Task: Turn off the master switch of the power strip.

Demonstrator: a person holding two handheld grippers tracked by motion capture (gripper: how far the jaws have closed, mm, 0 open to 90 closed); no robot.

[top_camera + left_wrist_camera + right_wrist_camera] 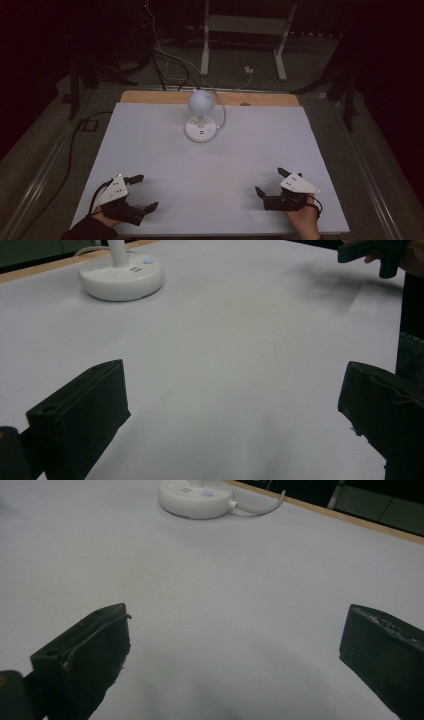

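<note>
Black two-jaw grippers are sitting low at the near edge of the pale grey bench [165, 150], each held in a hand. The left gripper [142, 191] is spreading its jaws wide with nothing between them, and the right gripper [270, 181] is doing likewise, also empty. Farther off, near the far wooden edge, a small white desk lamp with a round base and globe head [201, 116] is standing upright, its white cord [260, 507] trailing behind. No readable writing is showing on its base; the markings are too small.
</note>
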